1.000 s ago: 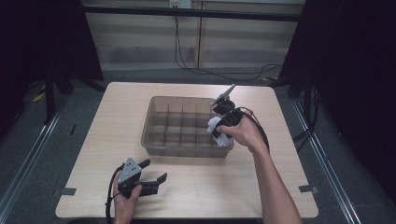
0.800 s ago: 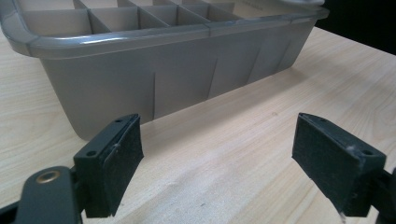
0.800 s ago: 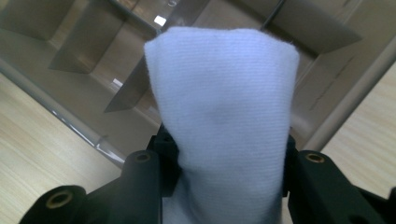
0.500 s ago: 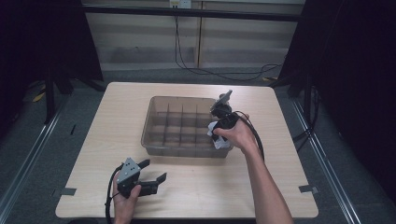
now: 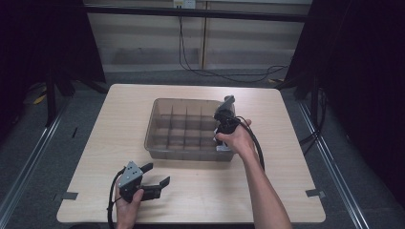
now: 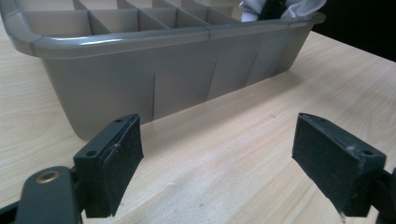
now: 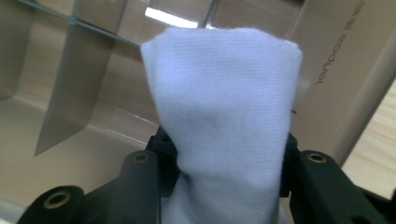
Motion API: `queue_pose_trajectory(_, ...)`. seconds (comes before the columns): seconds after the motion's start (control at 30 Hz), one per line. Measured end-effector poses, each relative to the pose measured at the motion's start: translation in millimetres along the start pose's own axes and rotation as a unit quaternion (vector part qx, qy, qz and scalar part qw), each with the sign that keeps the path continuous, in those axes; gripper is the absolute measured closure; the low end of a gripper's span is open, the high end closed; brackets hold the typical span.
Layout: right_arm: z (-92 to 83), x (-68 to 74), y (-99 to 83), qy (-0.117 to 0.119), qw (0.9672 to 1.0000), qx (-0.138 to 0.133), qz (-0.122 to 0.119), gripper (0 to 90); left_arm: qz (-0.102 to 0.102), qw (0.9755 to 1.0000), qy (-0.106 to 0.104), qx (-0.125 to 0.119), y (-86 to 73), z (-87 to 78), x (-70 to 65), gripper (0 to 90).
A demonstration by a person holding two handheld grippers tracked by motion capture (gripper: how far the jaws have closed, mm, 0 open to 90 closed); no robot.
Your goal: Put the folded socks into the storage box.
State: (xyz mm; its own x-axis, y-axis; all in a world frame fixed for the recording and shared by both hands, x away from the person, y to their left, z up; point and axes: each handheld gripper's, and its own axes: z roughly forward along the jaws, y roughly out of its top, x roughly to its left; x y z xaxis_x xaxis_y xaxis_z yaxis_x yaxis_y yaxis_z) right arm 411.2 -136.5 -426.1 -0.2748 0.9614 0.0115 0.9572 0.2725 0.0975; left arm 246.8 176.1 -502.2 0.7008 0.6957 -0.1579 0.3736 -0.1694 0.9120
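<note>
— White cloth (image 7: pixel 224 116), folded into a thick wad, is what my right gripper (image 5: pixel 220 138) has; my jaws are clamped on it from both sides, and it stands up between them in the right gripper view.

— Where is it in the frame from above?

— Right of centre in the high view, at the right end of the grey divided tray (image 5: pixel 162 145). My right gripper points down into a compartment at that end, with my right hand (image 5: pixel 237 139) over the tray's near right corner. In the right gripper view the cloth sits over the tray's dividers and beside its wall.

— And your other side?

— My left gripper (image 5: pixel 155 177) is at the lower left of the high view, low over the wooden worktop (image 5: pixel 282 167), well apart from the cloth. Its jaws stand wide with nothing between them, facing the tray's near wall (image 6: pixel 177 79). The cloth (image 6: pixel 299 7) peeks over the rim at the top right of the left gripper view.
</note>
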Motion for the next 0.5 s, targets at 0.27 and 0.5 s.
queue_pose_trajectory(0.27,4.1,5.4,3.7,-0.032,0.9991,0.027,-0.002,58.1,-0.002,1.0000,0.000,-0.002,-0.2,-0.5,0.3,15.9)
queue_pose_trajectory(0.5,9.3,18.1,8.2,-0.081,0.9952,0.051,-0.021,57.7,-0.007,1.0000,-0.005,-0.006,-0.5,-1.0,1.1,15.8)
